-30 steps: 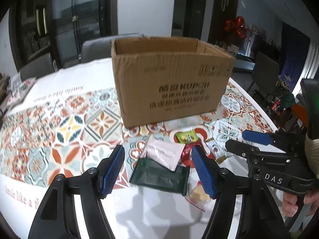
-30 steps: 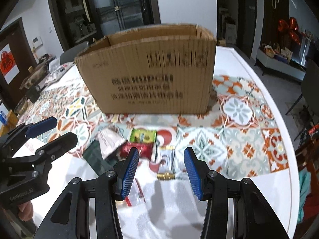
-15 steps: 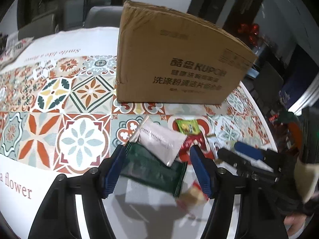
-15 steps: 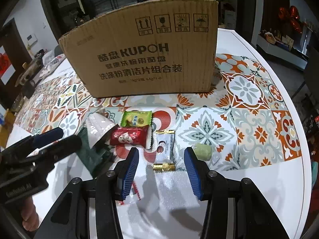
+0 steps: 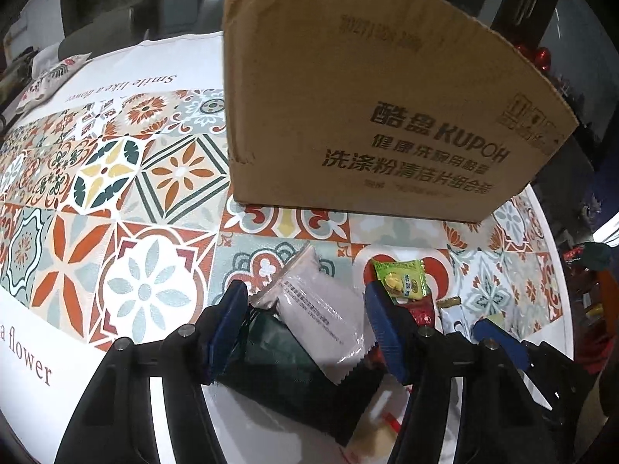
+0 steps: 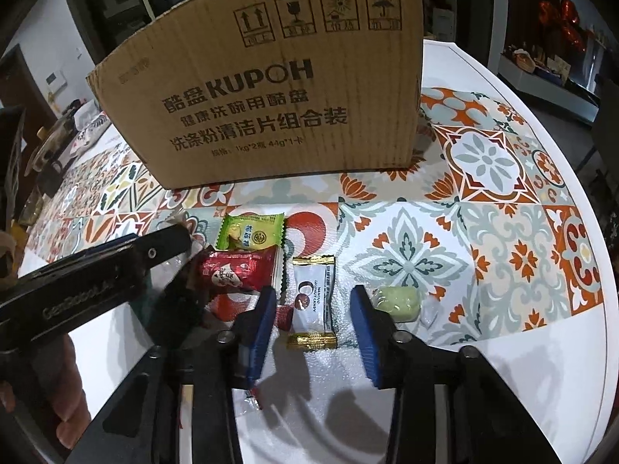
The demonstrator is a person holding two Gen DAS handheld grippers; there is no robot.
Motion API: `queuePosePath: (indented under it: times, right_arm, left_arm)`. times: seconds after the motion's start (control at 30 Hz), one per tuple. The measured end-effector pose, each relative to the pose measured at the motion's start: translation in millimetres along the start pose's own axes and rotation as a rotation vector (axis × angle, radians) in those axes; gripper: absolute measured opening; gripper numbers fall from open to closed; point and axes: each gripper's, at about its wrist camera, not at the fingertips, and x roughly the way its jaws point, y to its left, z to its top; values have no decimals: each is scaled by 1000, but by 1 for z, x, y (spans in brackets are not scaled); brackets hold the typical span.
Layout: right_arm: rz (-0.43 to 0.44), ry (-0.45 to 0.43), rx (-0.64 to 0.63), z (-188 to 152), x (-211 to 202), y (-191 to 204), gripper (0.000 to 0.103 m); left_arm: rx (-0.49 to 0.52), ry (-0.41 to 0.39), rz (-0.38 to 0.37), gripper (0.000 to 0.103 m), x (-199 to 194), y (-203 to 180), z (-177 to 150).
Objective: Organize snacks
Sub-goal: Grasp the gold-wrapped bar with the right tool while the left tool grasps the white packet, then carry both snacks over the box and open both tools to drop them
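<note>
Snacks lie on the tablecloth in front of a cardboard box (image 5: 379, 116) (image 6: 271, 89). My left gripper (image 5: 305, 323) is open, its blue fingers on either side of a silver-white packet (image 5: 321, 309) that lies over a dark green packet (image 5: 286, 375). My right gripper (image 6: 313, 323) is open around a white candy with gold ends (image 6: 312, 301). A green candy packet (image 6: 251, 231) (image 5: 402, 280) and a red packet (image 6: 240, 270) lie to its left. A pale green sweet (image 6: 398, 301) lies just right of the right finger.
The patterned tablecloth (image 5: 116, 201) covers a round white table (image 6: 541, 367); its edge curves close on the right. The left gripper's body (image 6: 77, 290) crosses the right wrist view at left. Chairs and dark cabinets stand behind the box.
Both grippers have moved forward and down toward the snacks. The left fingers now flank the white packet; the right fingers now flank the white candy. The box looms larger.
</note>
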Motion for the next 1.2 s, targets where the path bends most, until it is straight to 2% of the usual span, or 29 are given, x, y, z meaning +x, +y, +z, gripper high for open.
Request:
queuePosePath:
  times: [0.1, 0.33, 0.43, 0.47, 0.53, 0.57, 0.67, 0.93, 1.2]
  right_arm:
    - [-2, 1, -10, 0, 3, 2, 37]
    - [-12, 8, -17, 3, 11, 9, 32]
    - [-27, 8, -20, 5, 13, 10, 22]
    - [-27, 8, -18, 6, 13, 9, 22]
    - [-18, 9, -1, 7, 14, 6, 21]
    - [-15, 10, 3, 8, 13, 4, 21]
    - [-13, 6, 14, 7, 11, 2, 21]
    - [-9, -37, 14, 11, -7, 4, 21]
    - [-4, -95, -9, 17, -34, 12, 21]
  left_arm:
    - [0, 3, 0, 54, 4, -2, 3]
    - [22, 31, -9, 50, 12, -3, 11]
    - [19, 53, -10, 47, 17, -5, 10]
    - [24, 51, -8, 46, 17, -6, 10]
    - [47, 47, -3, 43, 16, -8, 10]
    - [57, 45, -5, 36, 15, -9, 10]
    - [82, 48, -11, 32, 14, -10, 10]
    - [137, 19, -20, 31, 3, -22, 0]
    - [156, -19, -58, 31, -23, -16, -2]
